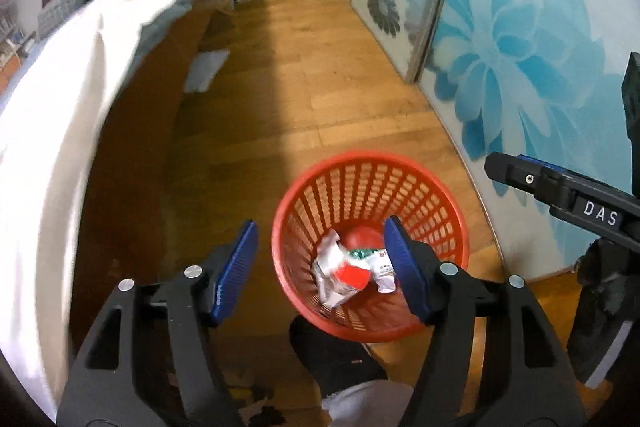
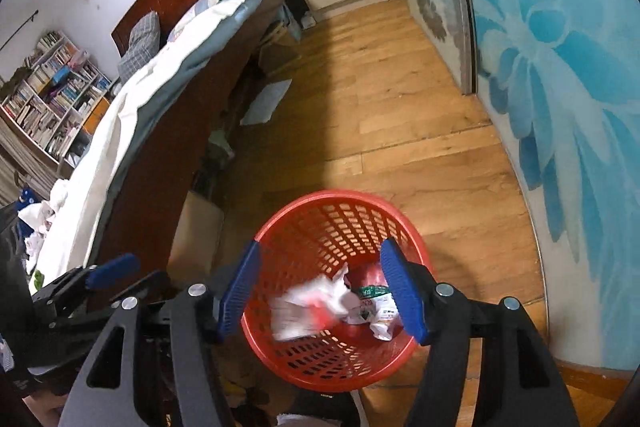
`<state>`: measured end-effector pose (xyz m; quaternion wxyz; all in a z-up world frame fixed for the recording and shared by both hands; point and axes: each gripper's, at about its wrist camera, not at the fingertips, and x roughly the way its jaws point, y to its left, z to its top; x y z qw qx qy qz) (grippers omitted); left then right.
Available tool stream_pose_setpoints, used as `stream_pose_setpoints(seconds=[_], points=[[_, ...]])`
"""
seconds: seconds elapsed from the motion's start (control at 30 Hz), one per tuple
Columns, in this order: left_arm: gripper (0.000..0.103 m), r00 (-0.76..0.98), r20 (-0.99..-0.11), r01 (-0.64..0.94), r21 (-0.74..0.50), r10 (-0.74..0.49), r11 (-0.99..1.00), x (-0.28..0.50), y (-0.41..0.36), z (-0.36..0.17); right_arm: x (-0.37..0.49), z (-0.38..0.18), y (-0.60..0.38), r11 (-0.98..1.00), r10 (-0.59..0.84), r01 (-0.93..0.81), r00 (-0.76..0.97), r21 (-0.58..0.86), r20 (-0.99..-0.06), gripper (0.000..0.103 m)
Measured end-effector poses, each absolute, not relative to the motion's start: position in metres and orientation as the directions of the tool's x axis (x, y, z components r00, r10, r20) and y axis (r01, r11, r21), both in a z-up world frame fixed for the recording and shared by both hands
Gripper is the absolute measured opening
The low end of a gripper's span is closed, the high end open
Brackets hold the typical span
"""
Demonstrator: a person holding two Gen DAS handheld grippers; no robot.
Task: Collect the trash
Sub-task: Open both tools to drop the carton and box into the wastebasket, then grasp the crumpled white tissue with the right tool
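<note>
Jaws of both the left gripper (image 1: 322, 263) and right gripper (image 2: 320, 291) stand open, nothing between the pads, above the red mesh wastebasket (image 2: 280, 227). Crumpled wrappers (image 1: 348, 271) lie inside, blurred; the basket's near rim is hidden.

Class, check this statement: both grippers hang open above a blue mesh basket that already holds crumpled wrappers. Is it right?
One detail is wrong: the basket is red, not blue. Both wrist views show it. The rest holds: the left gripper and right gripper hang open above it, crumpled wrappers inside.
</note>
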<state>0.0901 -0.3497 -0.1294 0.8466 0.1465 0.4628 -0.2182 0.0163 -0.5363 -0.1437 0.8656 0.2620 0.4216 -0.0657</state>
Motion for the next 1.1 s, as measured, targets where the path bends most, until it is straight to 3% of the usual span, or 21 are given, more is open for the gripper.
stream_pose_setpoints(seconds=[0.33, 0.6, 0.83, 1.1], points=[[0.066, 0.612, -0.767, 0.420, 0.112, -0.189, 0.901, 0.072, -0.302, -0.041, 0.016, -0.055, -0.502, 0.880, 0.130, 0.231, 0.722, 0.414, -0.679, 0.064], [0.072, 0.731, -0.674, 0.276, 0.149, -0.106, 0.949, 0.048, -0.212, 0.037, 0.031, 0.037, -0.403, 0.930, 0.200, 0.040, 0.781, 0.366, -0.592, 0.069], [0.074, 0.765, -0.644, 0.146, 0.147, -0.017, 0.978, 0.031, -0.124, 0.059, 0.047, 0.087, -0.298, 0.941, 0.291, -0.129, 0.780, 0.313, -0.554, 0.070], [0.078, 0.768, -0.640, 0.019, 0.057, 0.022, 0.998, 0.017, -0.010, 0.051, 0.057, 0.108, -0.184, 0.926, 0.377, -0.272, 0.732, 0.263, -0.567, 0.071]])
